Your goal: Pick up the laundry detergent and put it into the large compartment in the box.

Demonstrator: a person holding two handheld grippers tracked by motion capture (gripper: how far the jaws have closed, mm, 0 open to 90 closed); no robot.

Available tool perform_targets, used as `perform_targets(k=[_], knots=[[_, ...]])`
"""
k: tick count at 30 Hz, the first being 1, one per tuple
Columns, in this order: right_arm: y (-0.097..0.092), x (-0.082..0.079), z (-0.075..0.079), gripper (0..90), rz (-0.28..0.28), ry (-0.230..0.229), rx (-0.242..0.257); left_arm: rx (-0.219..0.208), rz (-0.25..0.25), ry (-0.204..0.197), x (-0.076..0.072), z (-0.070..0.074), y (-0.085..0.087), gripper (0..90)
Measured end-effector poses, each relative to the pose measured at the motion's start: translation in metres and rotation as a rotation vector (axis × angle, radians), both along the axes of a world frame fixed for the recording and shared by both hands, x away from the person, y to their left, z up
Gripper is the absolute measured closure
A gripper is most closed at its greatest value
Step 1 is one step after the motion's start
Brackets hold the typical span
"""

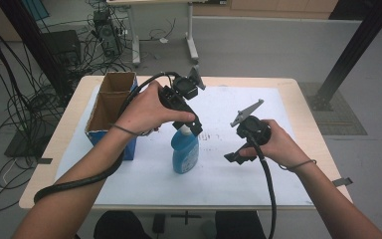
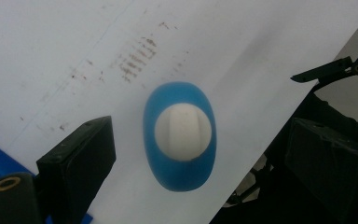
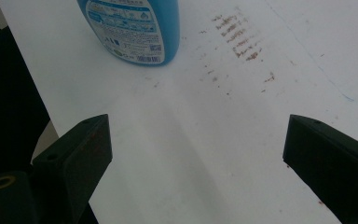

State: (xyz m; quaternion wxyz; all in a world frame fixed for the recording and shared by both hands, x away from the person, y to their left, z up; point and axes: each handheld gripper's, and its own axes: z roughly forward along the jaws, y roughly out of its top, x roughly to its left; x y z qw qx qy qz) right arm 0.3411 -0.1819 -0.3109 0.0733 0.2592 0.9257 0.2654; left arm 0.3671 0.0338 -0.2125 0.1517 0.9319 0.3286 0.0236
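Observation:
A blue bottle point(image 1: 185, 154) with a white cap point(image 1: 183, 131) stands upright on the white sheet point(image 1: 238, 104) near the table's middle. My left gripper point(image 1: 193, 125) hangs just above the cap, pointing down. In the left gripper view the bottle point(image 2: 168, 168) and its cap point(image 2: 182, 132) sit between the wide-apart jaws, and my left gripper point(image 2: 200, 158) is open and apart from them. My right gripper point(image 1: 235, 158) hovers low to the right of the bottle. It is open point(image 3: 196, 149) over bare sheet, with the bottle's labelled base point(image 3: 135, 28) ahead of it.
An open cardboard box point(image 1: 110, 99) with blue sides stands at the table's left, beside my left forearm. Brown smudges point(image 3: 240, 42) mark the sheet right of the bottle. Cables and table legs lie on the floor beyond the far edge.

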Motion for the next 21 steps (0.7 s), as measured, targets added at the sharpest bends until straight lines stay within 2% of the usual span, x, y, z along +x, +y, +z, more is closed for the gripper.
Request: perform_targets(k=[9, 17, 21], knots=[[0.002, -0.001, -0.001, 7.3, 0.006, -0.002, -0.008, 0.011, 0.007, 0.000, -0.001, -0.011, -0.002, 8.8], [0.003, -0.001, -0.001, 6.9, 0.007, -0.003, -0.006, 0.037, 0.016, -0.024, 0.000, -0.022, -0.004, 8.8], [0.003, -0.001, -0.002, 6.9, 0.008, -0.003, -0.008, 0.037, 0.020, -0.030, 0.000, -0.027, -0.005, 8.8]])
